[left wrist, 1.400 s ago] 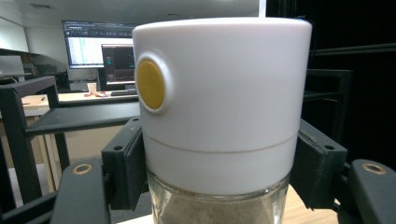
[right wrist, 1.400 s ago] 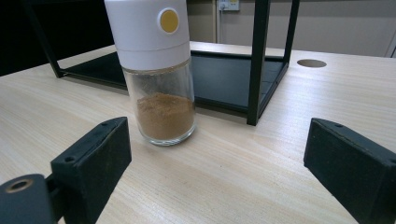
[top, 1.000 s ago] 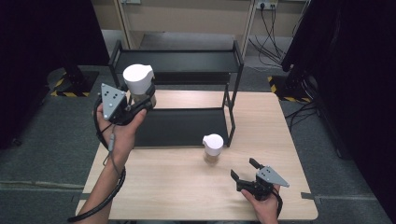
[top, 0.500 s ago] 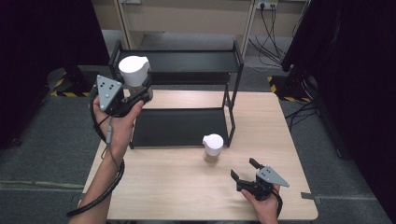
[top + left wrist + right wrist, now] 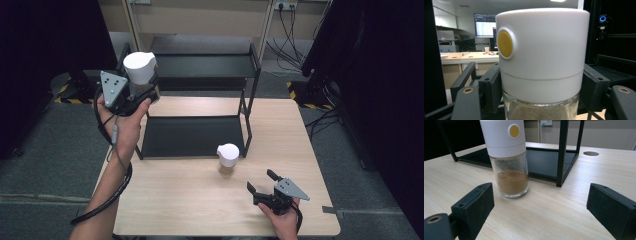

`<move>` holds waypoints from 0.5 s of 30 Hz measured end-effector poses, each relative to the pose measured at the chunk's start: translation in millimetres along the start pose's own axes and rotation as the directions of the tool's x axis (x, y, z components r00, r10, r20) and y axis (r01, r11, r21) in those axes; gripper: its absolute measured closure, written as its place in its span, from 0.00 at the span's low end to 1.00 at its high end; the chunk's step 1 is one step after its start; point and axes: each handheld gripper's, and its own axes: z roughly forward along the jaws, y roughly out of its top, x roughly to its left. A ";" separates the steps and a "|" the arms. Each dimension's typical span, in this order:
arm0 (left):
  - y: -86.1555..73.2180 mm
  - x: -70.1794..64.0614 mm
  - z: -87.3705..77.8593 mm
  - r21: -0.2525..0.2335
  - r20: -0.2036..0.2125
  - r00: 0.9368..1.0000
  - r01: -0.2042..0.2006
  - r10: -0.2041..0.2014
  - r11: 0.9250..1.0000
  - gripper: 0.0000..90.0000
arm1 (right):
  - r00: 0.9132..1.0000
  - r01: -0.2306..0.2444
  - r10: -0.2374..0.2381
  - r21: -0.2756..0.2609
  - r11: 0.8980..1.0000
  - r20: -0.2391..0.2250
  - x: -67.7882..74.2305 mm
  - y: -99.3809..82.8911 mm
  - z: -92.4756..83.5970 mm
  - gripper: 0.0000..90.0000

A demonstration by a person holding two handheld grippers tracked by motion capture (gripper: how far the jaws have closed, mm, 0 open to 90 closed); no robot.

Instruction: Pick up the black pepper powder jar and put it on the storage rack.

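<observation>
Two spice jars, one lifted at upper left.
Left gripper [image 5: 131, 95] clamps the raised jar [image 5: 139, 67]; right gripper [image 5: 265, 187] gapes empty; the jar may strike the shelf rack [image 5: 250, 65].

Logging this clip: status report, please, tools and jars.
Left tool shut on raised spice jar beside rack. Right tool open, low at second jar on table. Nothing blocking.
</observation>
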 end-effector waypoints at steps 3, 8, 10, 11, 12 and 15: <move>3.0 0.2 3.2 -0.003 -0.004 1.000 0.001 -0.001 1.000 0.34 | 1.000 -0.003 0.003 0.002 1.000 0.000 -0.1 0.3 0.0 0.09; 7.0 -0.3 7.7 -0.004 -0.018 1.000 -0.001 0.001 1.000 0.34 | 1.000 -0.002 0.002 0.001 1.000 -0.001 -0.2 0.2 0.0 0.09; 8.7 -0.2 9.2 -0.004 -0.019 1.000 -0.005 0.005 1.000 0.34 | 1.000 -0.003 0.003 0.001 1.000 -0.001 -0.4 0.2 0.0 0.09; 9.4 -0.3 9.8 -0.005 -0.021 1.000 -0.008 0.008 1.000 0.34 | 1.000 -0.002 0.002 0.001 1.000 -0.002 -0.5 0.3 0.0 0.09; 10.1 -0.4 10.4 -0.005 -0.022 1.000 -0.008 0.008 1.000 0.34 | 1.000 -0.002 0.002 0.002 1.000 -0.002 -0.5 0.3 0.1 0.09; 11.5 -0.7 12.0 -0.006 -0.024 1.000 -0.009 0.009 1.000 0.34 | 1.000 0.000 0.000 0.002 1.000 -0.002 -0.4 0.3 0.1 0.09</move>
